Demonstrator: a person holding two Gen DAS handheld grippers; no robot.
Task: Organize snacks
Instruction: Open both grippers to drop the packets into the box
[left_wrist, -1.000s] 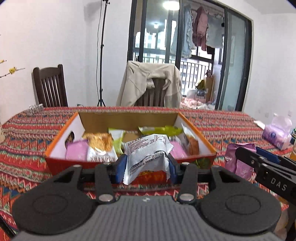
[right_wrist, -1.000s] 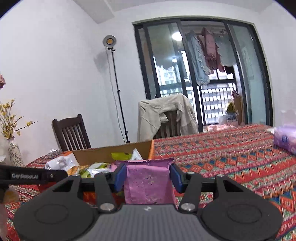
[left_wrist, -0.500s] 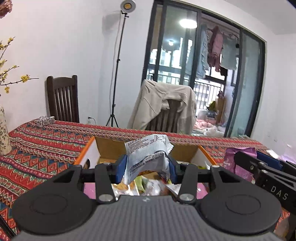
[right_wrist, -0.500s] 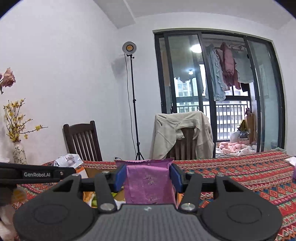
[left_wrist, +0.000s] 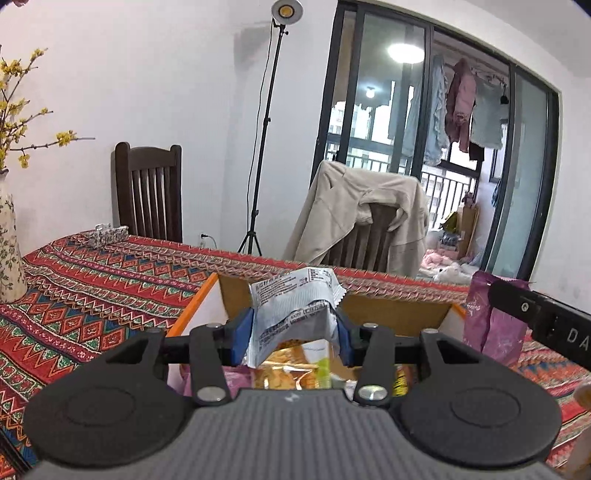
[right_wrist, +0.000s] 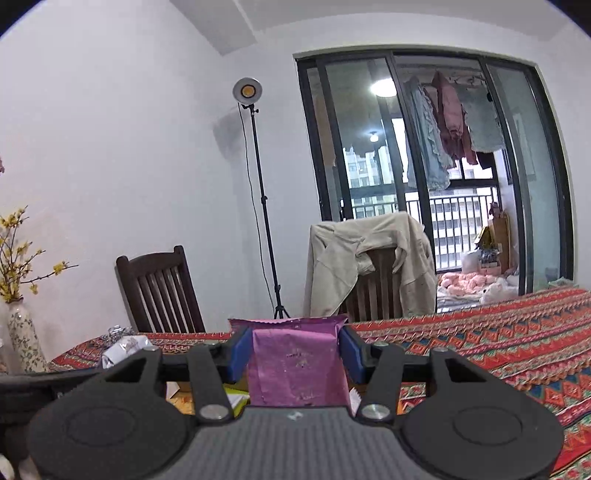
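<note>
Desk (left_wrist: 96, 280), red patterned cloth: open cardboard box (left_wrist: 391, 306) holding snack packets; floral vase (left_wrist: 9, 251) at left edge; small silvery item (left_wrist: 109, 234) at far edge.

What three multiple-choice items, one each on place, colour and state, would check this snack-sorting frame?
1. The box lies: A) on the patterned tablecloth B) on a chair C) on the floor.
2. The packet in the right gripper is: A) green B) purple C) yellow.
3. The left gripper is: A) open and empty B) out of view C) shut on a packet.

Key: 1 A, the tablecloth spreads around the box. 2 B, the purple packet sits between its blue pads. 3 C, the pads pinch a white printed packet.
</note>
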